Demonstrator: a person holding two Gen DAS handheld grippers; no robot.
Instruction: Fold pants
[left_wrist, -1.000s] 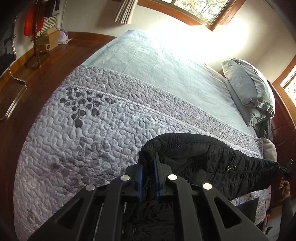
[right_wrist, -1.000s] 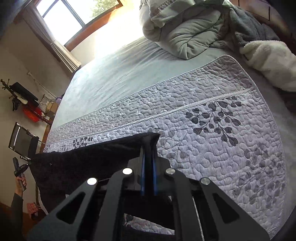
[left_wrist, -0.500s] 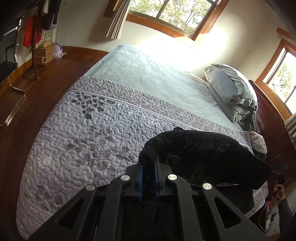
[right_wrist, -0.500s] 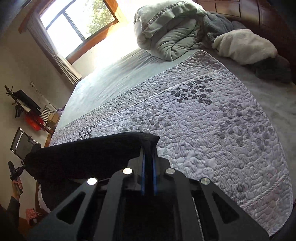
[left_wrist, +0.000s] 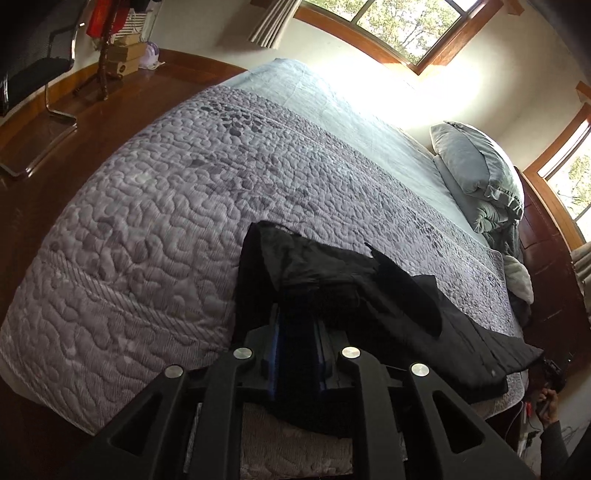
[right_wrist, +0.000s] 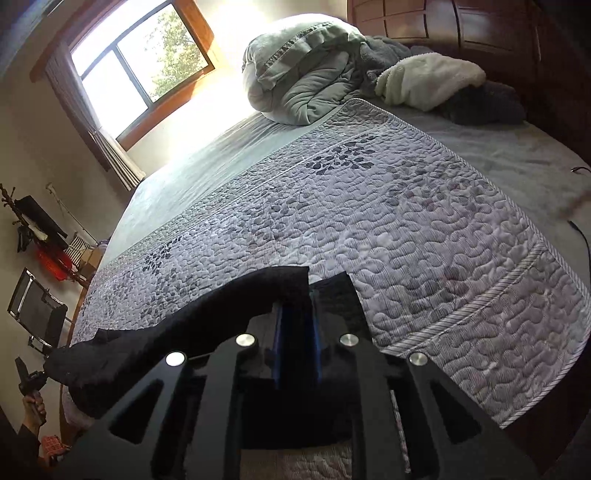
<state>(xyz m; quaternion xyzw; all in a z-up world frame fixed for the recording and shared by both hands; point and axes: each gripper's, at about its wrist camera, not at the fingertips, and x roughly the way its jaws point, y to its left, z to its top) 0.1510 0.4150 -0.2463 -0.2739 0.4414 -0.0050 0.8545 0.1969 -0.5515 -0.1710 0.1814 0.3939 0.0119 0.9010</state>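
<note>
Black pants (left_wrist: 369, 291) lie stretched along the near edge of the quilted grey bedspread (left_wrist: 166, 221), partly hanging over it. My left gripper (left_wrist: 297, 317) is at one end of them, its blue-padded jaws slightly apart with black cloth between and over them. My right gripper (right_wrist: 295, 314) is at the other end of the pants (right_wrist: 177, 332), jaws likewise a little apart around the cloth. The fingertips of both are hidden under the fabric.
Pillows and a bundled duvet (right_wrist: 306, 70) lie at the head of the bed, beside a white fleece (right_wrist: 428, 79). A wooden headboard (right_wrist: 480, 29) is behind them. A chair (left_wrist: 33, 74) and boxes (left_wrist: 123, 55) stand on the wooden floor.
Both grippers lowered the pants from mid-air onto the near edge of the bed. The jaws of both have widened from tightly pinched to slightly apart.
</note>
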